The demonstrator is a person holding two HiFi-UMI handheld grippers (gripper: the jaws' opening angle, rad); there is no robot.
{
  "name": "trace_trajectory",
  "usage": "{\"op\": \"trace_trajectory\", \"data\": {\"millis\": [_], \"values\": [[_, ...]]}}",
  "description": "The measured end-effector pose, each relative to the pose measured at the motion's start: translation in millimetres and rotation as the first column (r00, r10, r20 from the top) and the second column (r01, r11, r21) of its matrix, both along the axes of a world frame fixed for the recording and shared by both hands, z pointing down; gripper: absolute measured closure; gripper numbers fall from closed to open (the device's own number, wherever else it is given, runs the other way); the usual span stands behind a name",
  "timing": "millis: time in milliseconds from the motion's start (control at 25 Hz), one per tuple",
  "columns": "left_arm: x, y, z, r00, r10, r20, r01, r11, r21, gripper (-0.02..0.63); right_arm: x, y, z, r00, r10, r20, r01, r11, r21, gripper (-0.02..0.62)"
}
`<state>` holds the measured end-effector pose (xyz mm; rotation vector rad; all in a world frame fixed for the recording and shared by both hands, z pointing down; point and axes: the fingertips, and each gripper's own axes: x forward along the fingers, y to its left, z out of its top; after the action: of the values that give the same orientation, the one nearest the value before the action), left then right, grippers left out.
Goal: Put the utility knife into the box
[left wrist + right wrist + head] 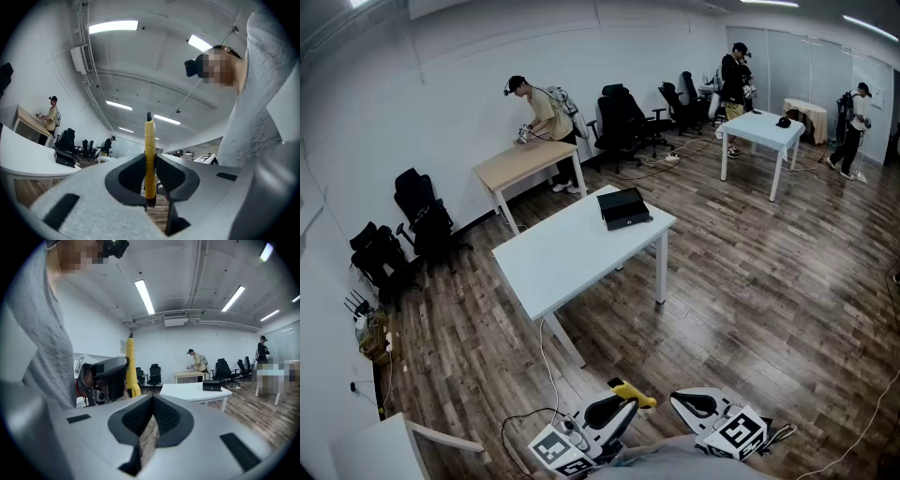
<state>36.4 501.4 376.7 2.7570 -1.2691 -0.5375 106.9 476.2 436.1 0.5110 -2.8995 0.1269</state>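
Knife stands upright in our left gripper, pinched at mid-handle between the jaws. The dark tip points up and away from us, probably so it is safe to carry. Our right gripper has its jaws together on nothing and hangs just beside the left, likely kept free to steady the box. That box lies at the far end of the table, well apart from us, so we judge the walk across comes first. We cannot tell whether it is open.
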Motion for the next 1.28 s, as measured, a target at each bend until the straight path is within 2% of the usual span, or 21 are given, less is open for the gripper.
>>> {"op": "trace_trajectory", "data": {"millis": [120, 440, 800, 1280], "values": [[-1, 1, -1, 1.0, 0.007, 0.005, -0.007, 1.0, -0.006, 0.529, 1, -2, -2, 0.999, 0.011, 0.031, -0.01, 1.0, -0.003, 0.566], [6, -6, 2, 0.999, 0.036, 0.01, -0.036, 0.999, -0.009, 0.529, 7, -5, 4, 0.999, 0.028, 0.018, -0.028, 0.999, -0.026, 0.566], [15, -14, -5, 0.997, 0.078, -0.01, -0.078, 0.996, -0.039, 0.529, 2, -7, 2, 1.0, 0.01, 0.022, -0.009, 0.999, -0.037, 0.564], [9, -22, -7, 0.998, 0.058, -0.03, -0.059, 0.998, -0.025, 0.529, -10, -7, 5, 0.998, -0.058, 0.019, 0.058, 0.998, -0.026, 0.565]]}}
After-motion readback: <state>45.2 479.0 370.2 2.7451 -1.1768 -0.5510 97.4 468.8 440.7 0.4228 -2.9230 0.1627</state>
